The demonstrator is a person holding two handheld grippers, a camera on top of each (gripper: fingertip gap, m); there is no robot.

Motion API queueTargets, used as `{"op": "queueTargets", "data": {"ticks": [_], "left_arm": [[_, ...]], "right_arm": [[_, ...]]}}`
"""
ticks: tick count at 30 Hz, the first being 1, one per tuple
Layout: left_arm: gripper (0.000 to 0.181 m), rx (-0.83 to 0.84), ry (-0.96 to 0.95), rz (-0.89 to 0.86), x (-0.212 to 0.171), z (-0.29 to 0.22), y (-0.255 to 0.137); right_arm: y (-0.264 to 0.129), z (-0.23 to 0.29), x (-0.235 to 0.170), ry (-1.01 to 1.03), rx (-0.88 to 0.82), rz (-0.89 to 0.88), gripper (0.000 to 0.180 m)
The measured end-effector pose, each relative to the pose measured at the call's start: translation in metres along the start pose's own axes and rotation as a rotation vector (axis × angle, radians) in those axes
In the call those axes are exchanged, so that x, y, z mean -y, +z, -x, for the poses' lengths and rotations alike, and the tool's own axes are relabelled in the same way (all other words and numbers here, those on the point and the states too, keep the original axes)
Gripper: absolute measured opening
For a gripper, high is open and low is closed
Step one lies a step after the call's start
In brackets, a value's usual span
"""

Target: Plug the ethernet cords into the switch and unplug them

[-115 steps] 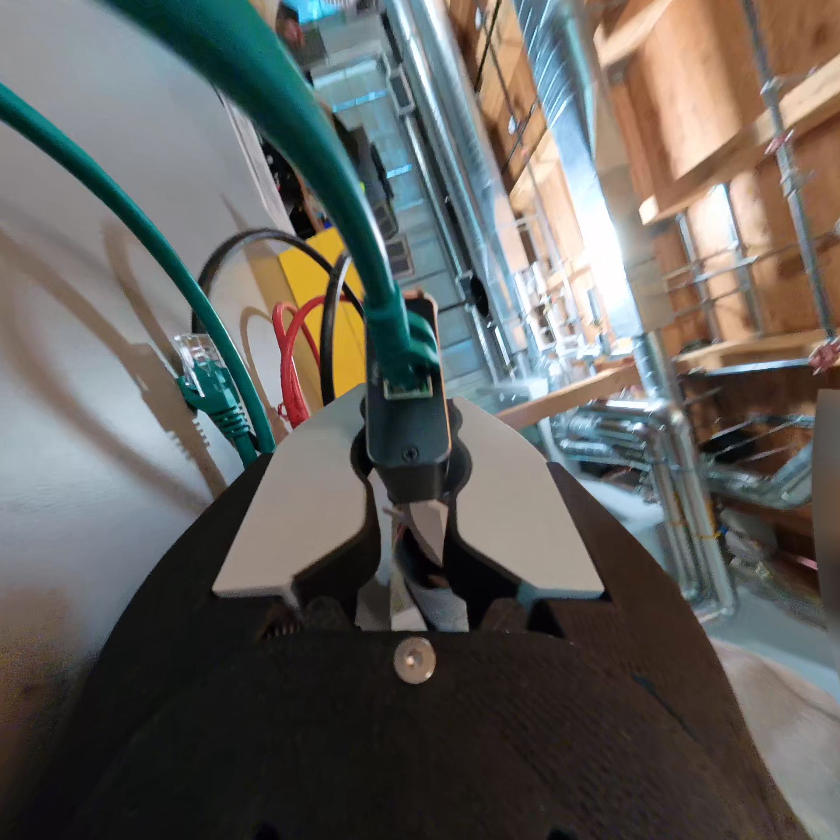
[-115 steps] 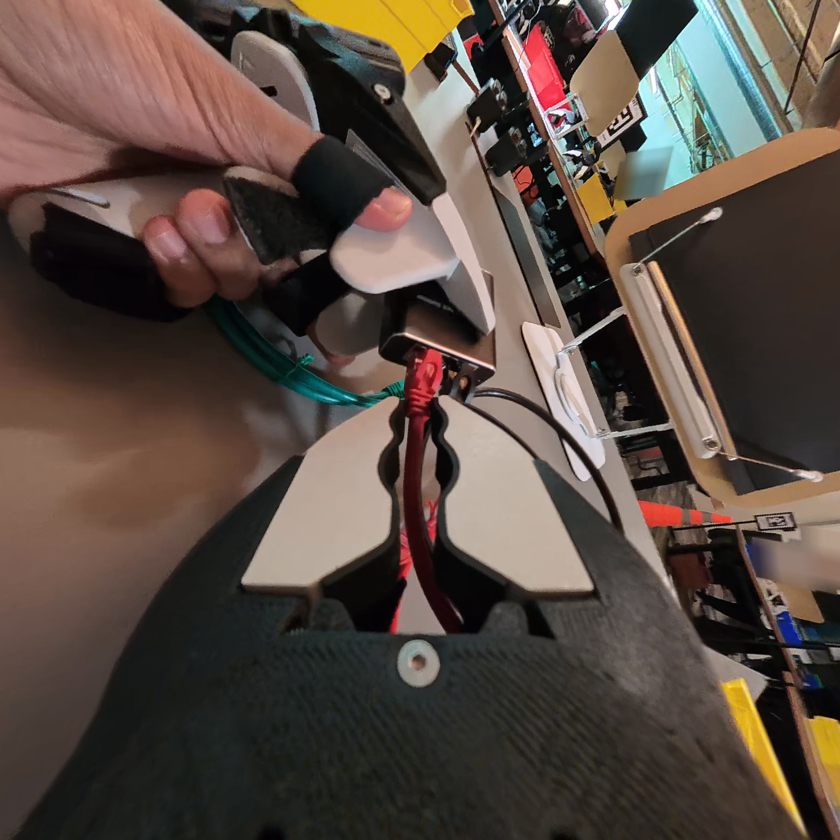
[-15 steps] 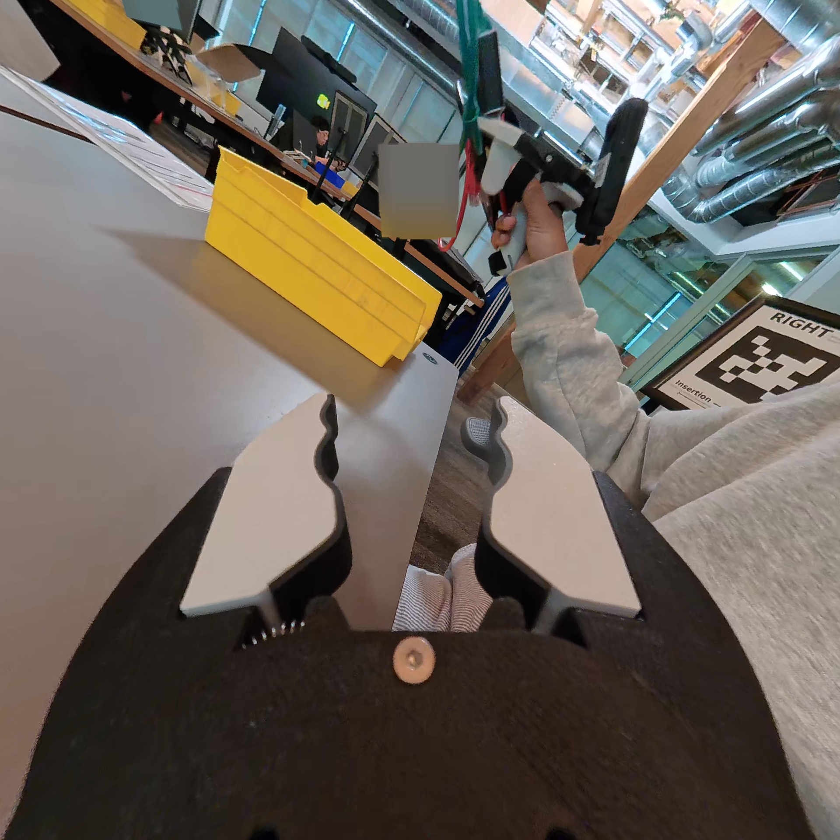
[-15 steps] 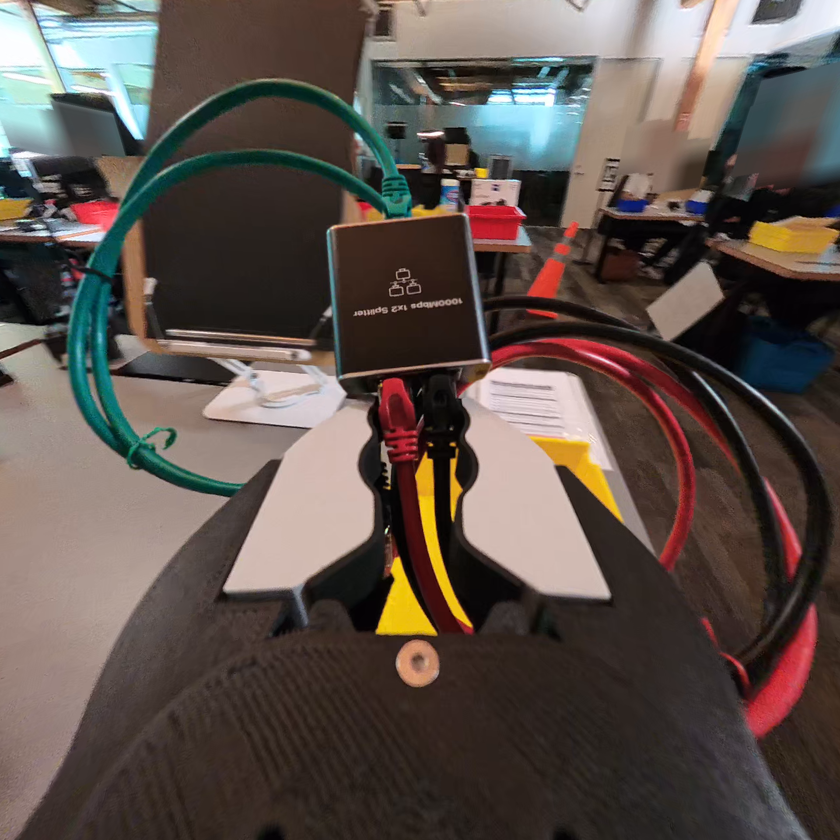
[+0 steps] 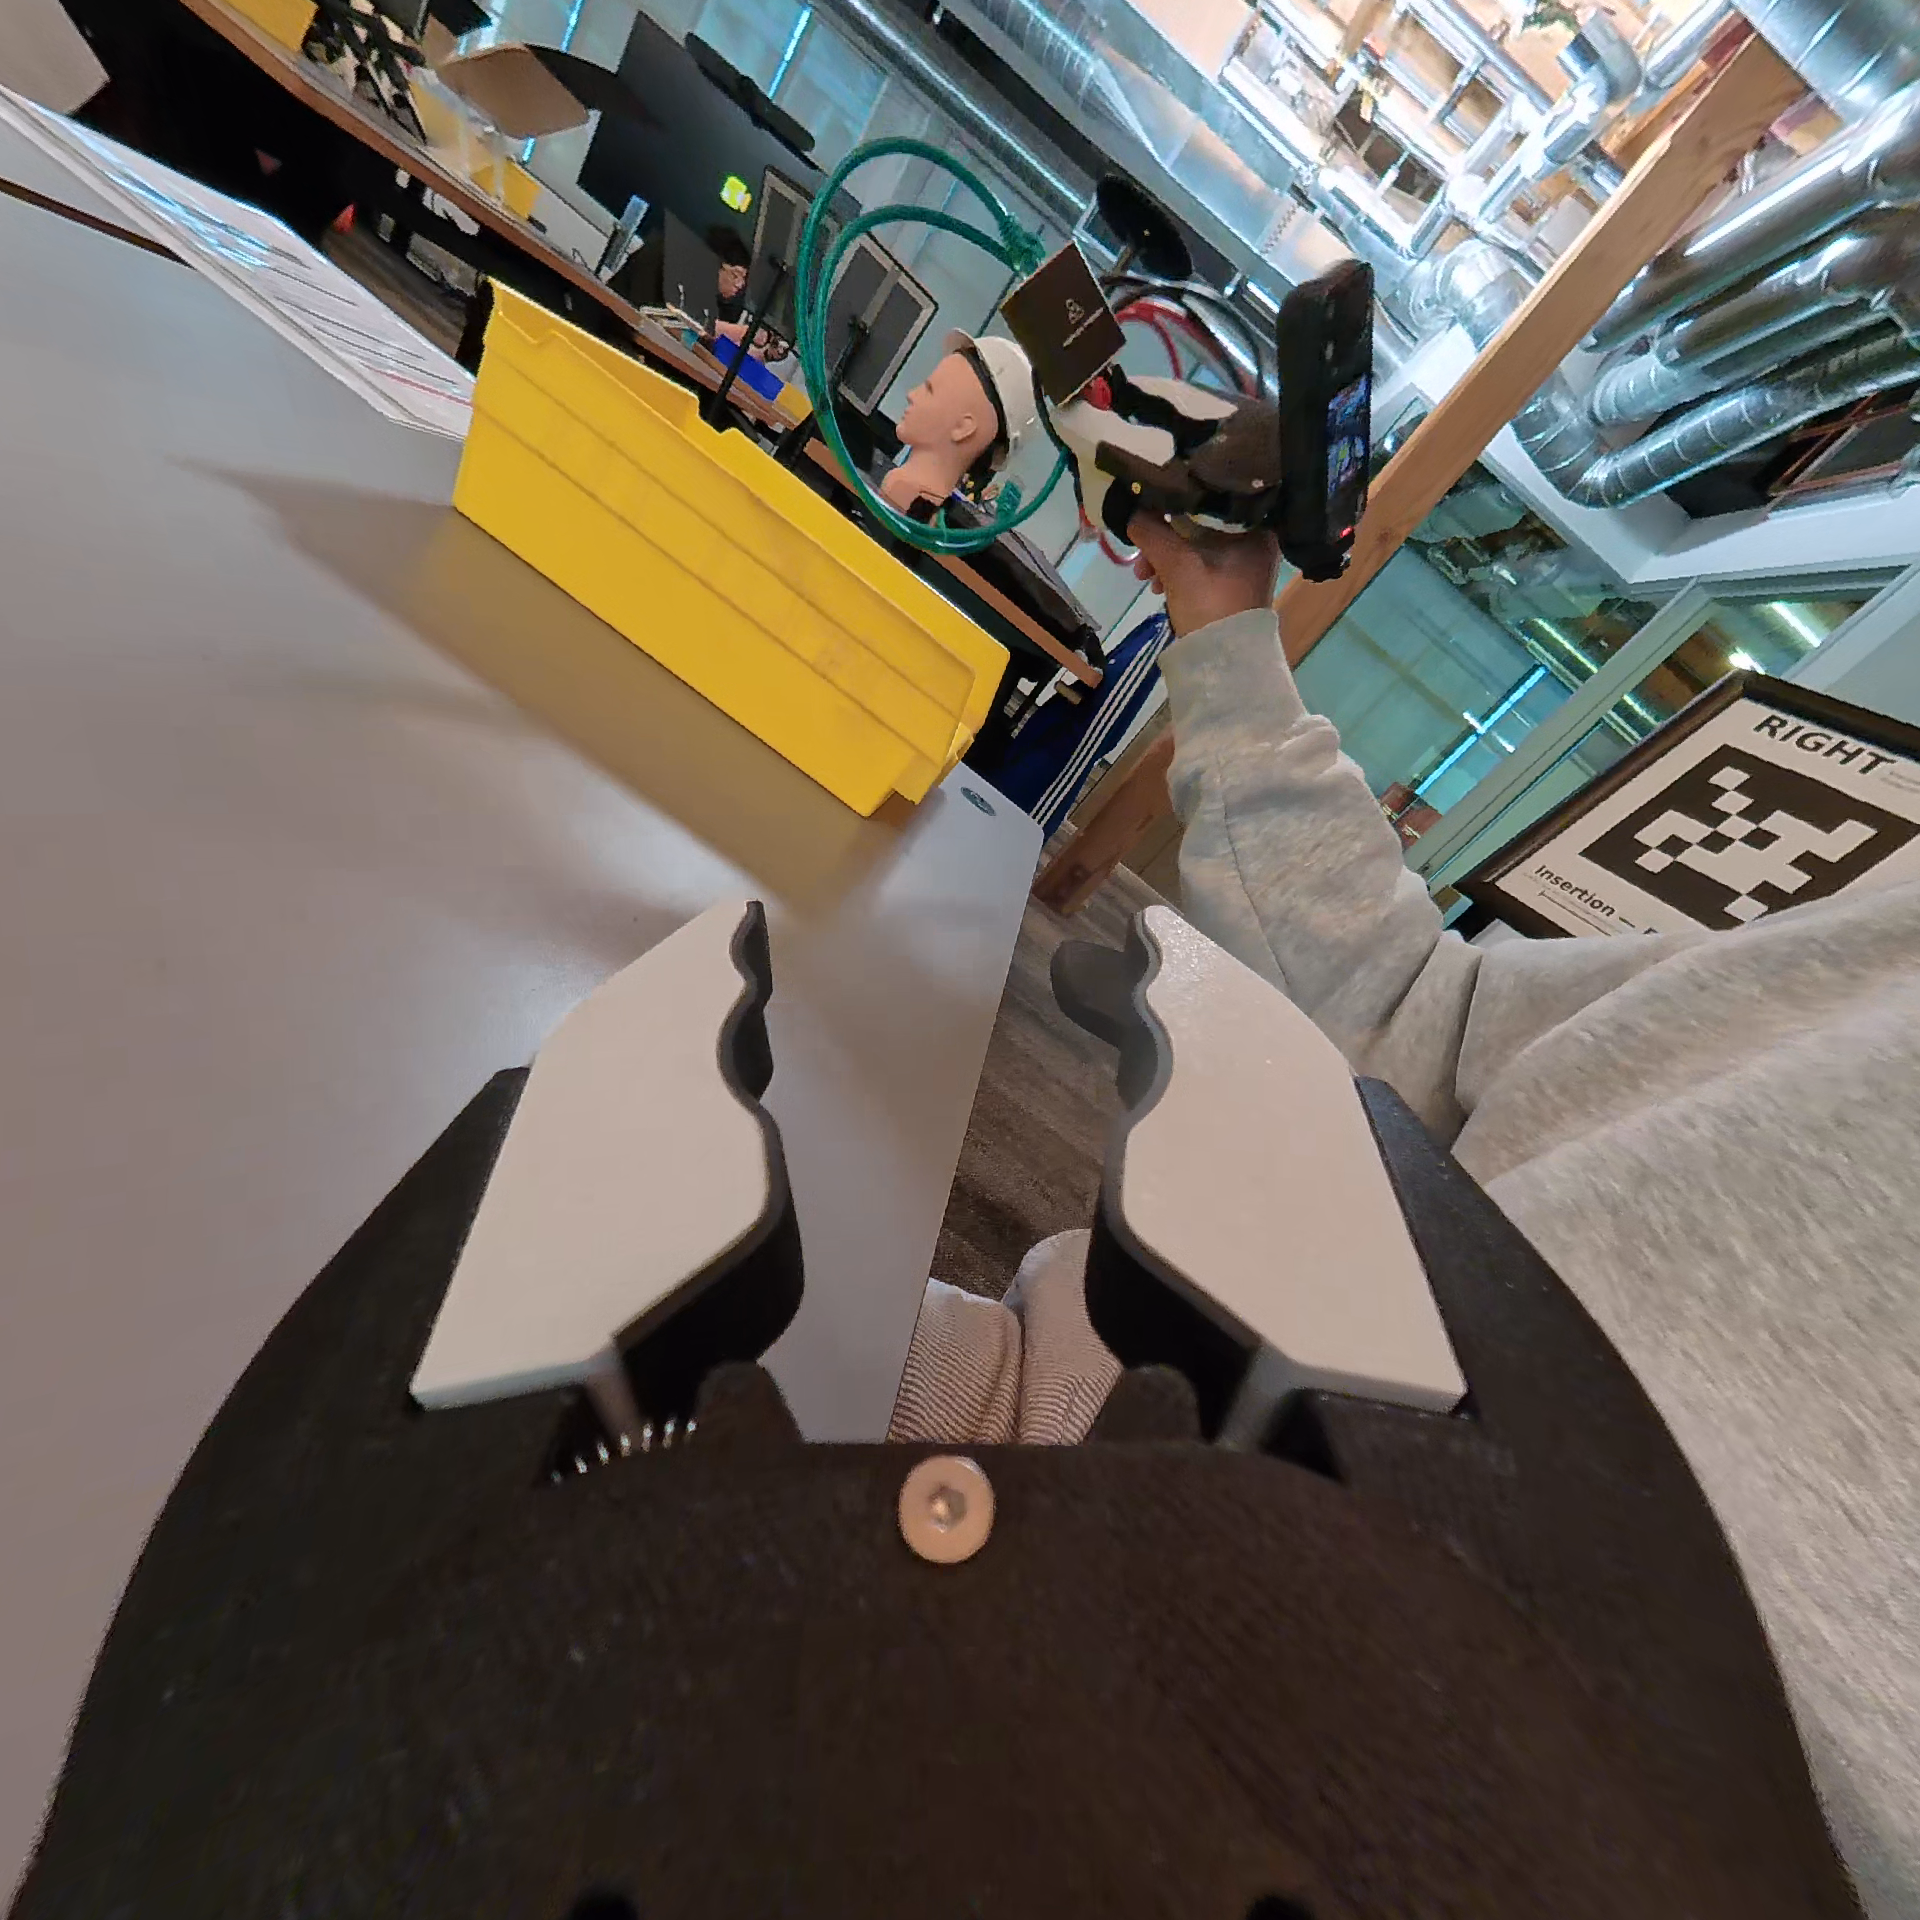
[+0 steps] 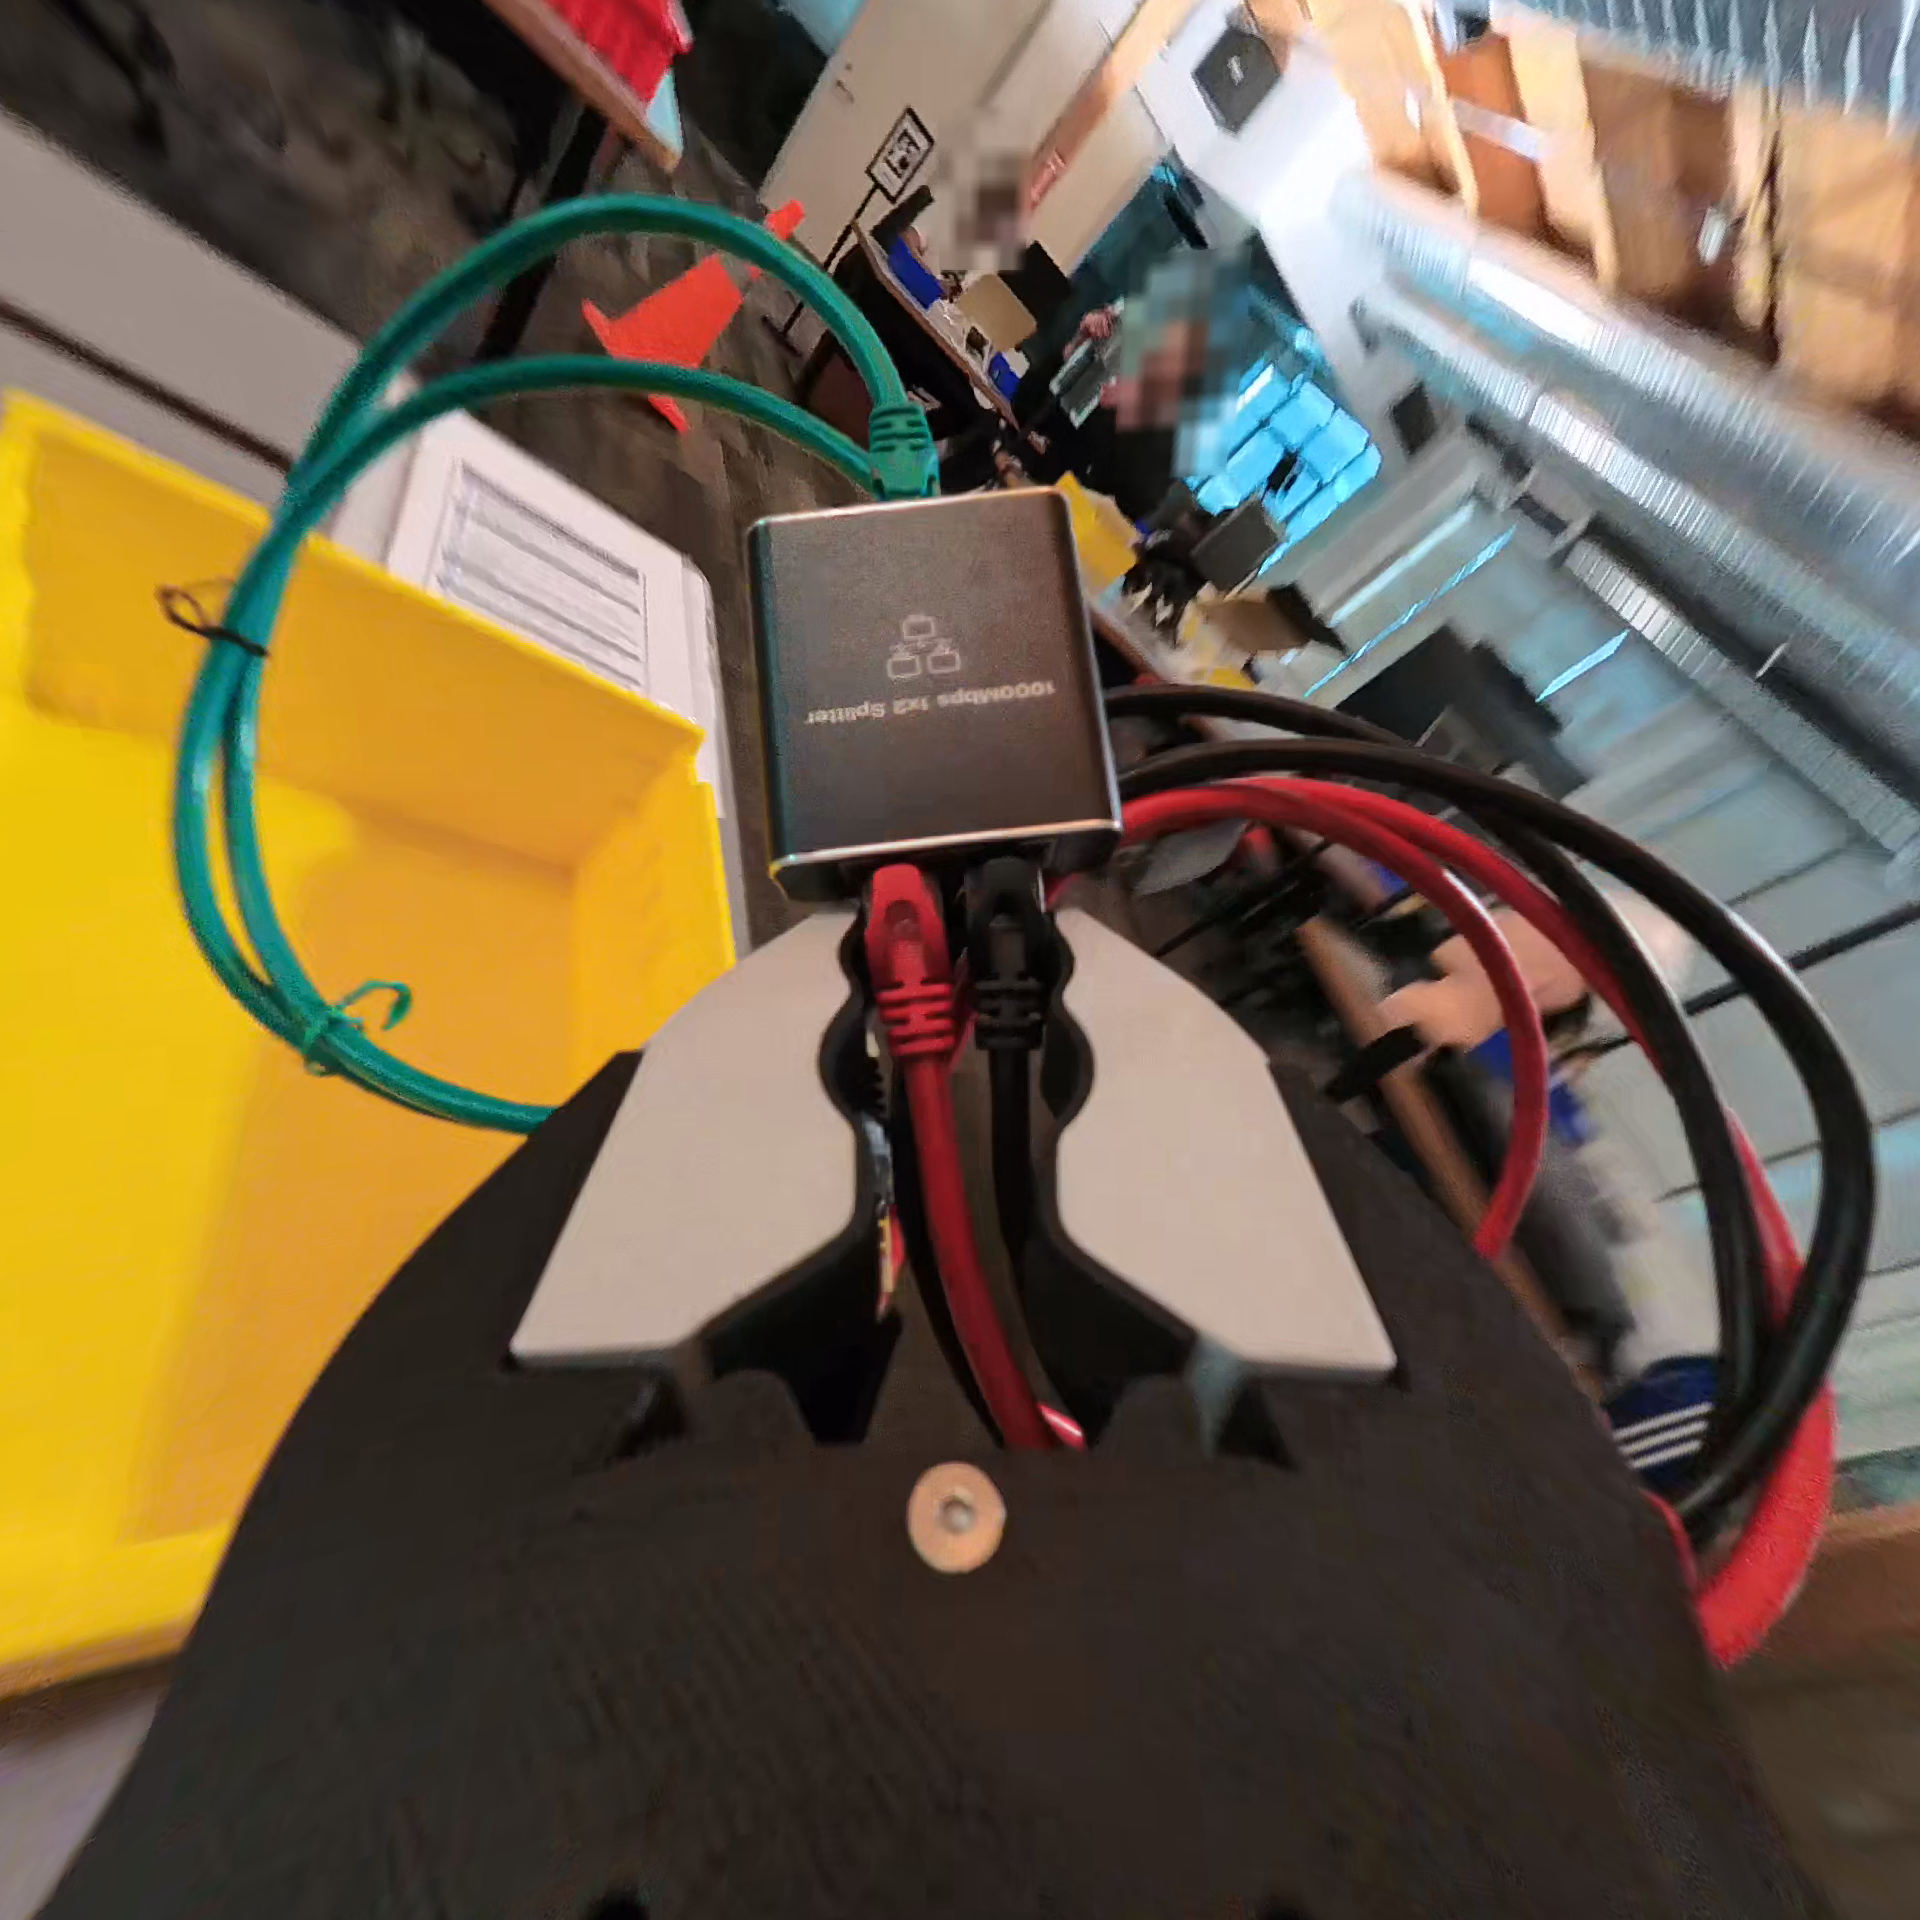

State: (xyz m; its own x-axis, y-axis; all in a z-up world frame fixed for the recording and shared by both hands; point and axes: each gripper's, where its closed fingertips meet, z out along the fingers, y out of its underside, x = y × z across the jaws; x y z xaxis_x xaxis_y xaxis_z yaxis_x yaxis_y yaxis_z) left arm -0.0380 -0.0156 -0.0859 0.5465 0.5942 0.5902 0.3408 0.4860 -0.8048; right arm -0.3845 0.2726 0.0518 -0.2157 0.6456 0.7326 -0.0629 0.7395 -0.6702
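Observation:
My right gripper [image 6: 961, 935] is shut on the red cord [image 6: 914, 987] and the black cord [image 6: 1008, 987] just behind their plugs. Both are plugged into the near side of the small black switch [image 6: 925, 707], which is held in the air. The green cord [image 6: 899, 447] is plugged into its far side and loops to the left. My left gripper [image 5: 945, 925] is open and empty over the grey table's [image 5: 260, 831] edge. In the left wrist view a hand holds the right gripper [image 5: 1143, 416] high, with the switch [image 5: 1065, 322] and the green loop [image 5: 831, 364].
A yellow bin [image 5: 707, 582] stands on the table; in the right wrist view the bin [image 6: 312, 831] lies below and left of the switch. A printed sheet [image 6: 540, 571] lies beyond it. A mannequin head with a white helmet [image 5: 961, 416] and a checker-marked board [image 5: 1714, 821] stand behind.
Since 3.8 s ago the left gripper has let go of the switch and the black cord is plugged in. In the last half second the right gripper tilted the switch over the yellow bin.

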Motion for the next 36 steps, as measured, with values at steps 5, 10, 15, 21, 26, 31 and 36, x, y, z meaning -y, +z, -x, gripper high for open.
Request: {"op": "queueTargets", "data": {"ticks": [5, 10, 15, 21, 26, 31, 36], "left_arm": [[0.064, 0.020, -0.011, 0.005, -0.005, 0.004, 0.001], [0.065, 0.044, 0.009, 0.032, -0.011, 0.009, 0.006], [0.065, 0.050, -0.030, 0.015, -0.012, 0.012, 0.011], [0.065, 0.066, -0.021, 0.004, -0.013, 0.012, 0.010], [0.066, 0.067, -0.044, -0.015, -0.012, 0.014, 0.006], [0.066, 0.056, -0.086, -0.036, -0.010, 0.017, 0.004], [0.066, 0.041, -0.106, -0.034, -0.010, 0.017, 0.005]], "right_arm": [[0.004, 0.024, 0.018, -0.467, 0.151, -0.066, 0.030], [0.018, 0.065, 0.003, -0.965, 0.465, -0.155, 0.030], [0.044, 0.101, -0.018, -1.080, 0.730, -0.129, 0.030], [0.065, 0.138, -0.017, -0.904, 1.016, -0.096, 0.030], [0.078, 0.168, -0.037, -0.792, 1.182, 0.000, 0.030], [0.083, 0.189, -0.054, -0.827, 1.190, 0.057, 0.030], [0.085, 0.189, -0.052, -0.824, 1.121, 0.053, 0.036]]}}
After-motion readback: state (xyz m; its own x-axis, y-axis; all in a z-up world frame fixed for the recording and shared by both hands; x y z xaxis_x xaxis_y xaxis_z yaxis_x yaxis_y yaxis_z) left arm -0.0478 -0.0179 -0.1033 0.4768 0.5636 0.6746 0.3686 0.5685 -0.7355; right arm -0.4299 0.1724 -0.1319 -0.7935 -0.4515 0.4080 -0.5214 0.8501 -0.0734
